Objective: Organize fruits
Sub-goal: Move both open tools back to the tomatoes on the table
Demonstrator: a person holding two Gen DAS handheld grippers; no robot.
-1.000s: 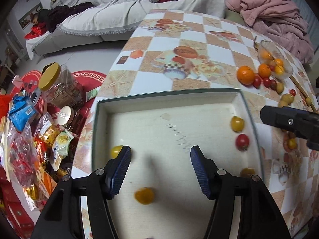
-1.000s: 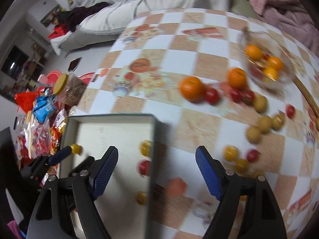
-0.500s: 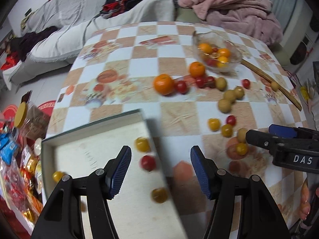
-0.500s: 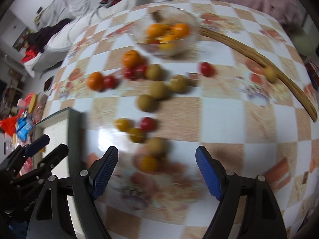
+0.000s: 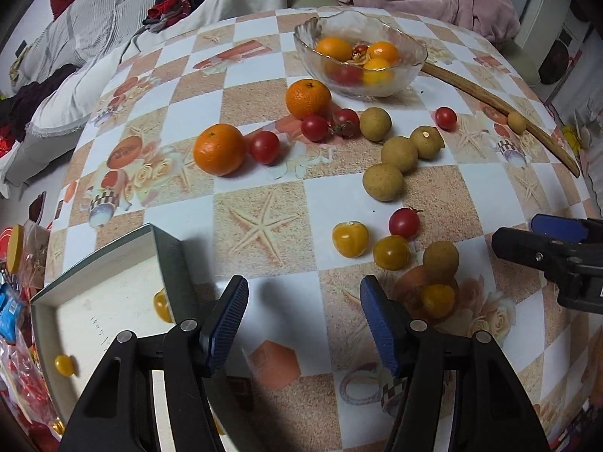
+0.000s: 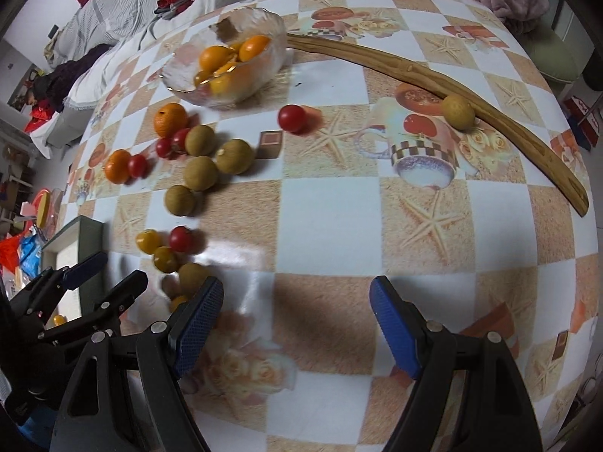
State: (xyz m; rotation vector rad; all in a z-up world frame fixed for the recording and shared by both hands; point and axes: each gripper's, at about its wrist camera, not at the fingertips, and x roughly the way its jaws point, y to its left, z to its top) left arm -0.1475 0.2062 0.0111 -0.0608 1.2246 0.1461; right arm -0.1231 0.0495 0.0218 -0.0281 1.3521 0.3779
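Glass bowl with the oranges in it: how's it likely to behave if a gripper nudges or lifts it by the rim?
The glass bowl looks rigid and probably fragile: clear, thin wavy rim. It holds several oranges, so it is likely heavy for a rim pinch and may slip on smooth glass. Pushed, it would probably slide on the glossy tablecloth rather than tip, given its wide low shape.
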